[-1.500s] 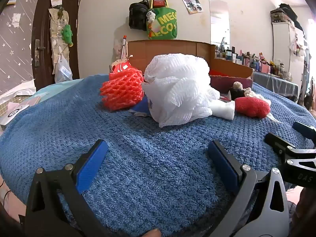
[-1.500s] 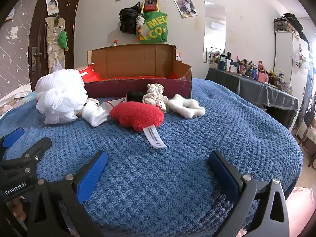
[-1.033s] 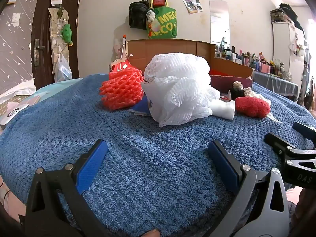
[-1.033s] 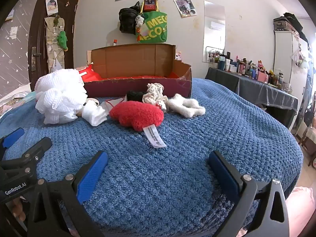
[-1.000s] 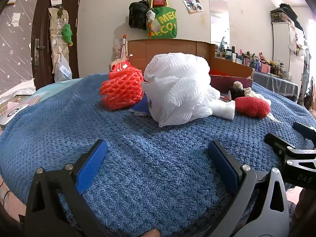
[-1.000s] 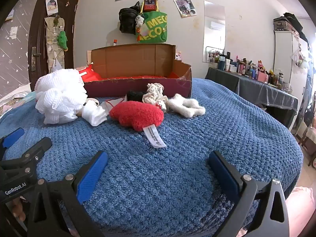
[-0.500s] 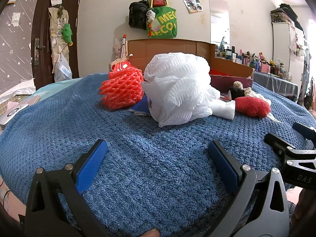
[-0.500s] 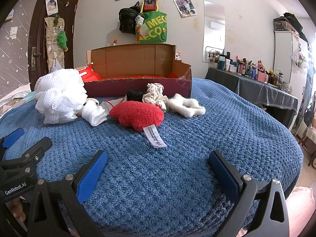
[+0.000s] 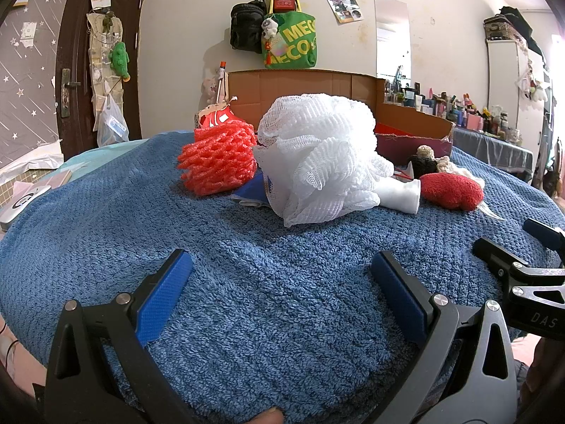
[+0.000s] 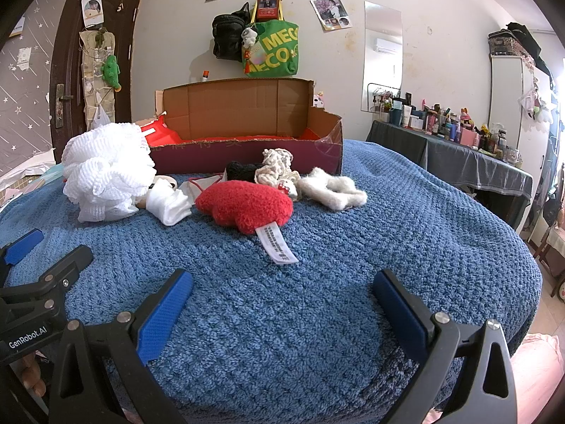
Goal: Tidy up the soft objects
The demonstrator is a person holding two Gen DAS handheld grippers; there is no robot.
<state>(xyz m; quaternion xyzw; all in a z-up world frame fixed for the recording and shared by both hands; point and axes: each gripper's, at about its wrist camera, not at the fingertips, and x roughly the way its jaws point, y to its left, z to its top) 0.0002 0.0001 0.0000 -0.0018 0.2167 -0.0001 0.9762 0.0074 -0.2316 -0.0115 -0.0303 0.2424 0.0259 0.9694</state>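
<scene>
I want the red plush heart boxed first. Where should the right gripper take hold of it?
Grip the red plush heart across its plump middle, coming from the near side over its white tag. That side faces the open right gripper; other toys crowd behind it.

A blue towel (image 10: 406,219) carries a red plush heart (image 10: 245,205) and mesh sponge (image 10: 106,173).

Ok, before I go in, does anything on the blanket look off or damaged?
Nothing spilled. The cardboard box is rough: its right wall is torn down and ragged. All soft items lie loose in front of it, none visibly inside: white mesh pouf, red heart plush. Both tongs, left and right, are open and empty.
</scene>
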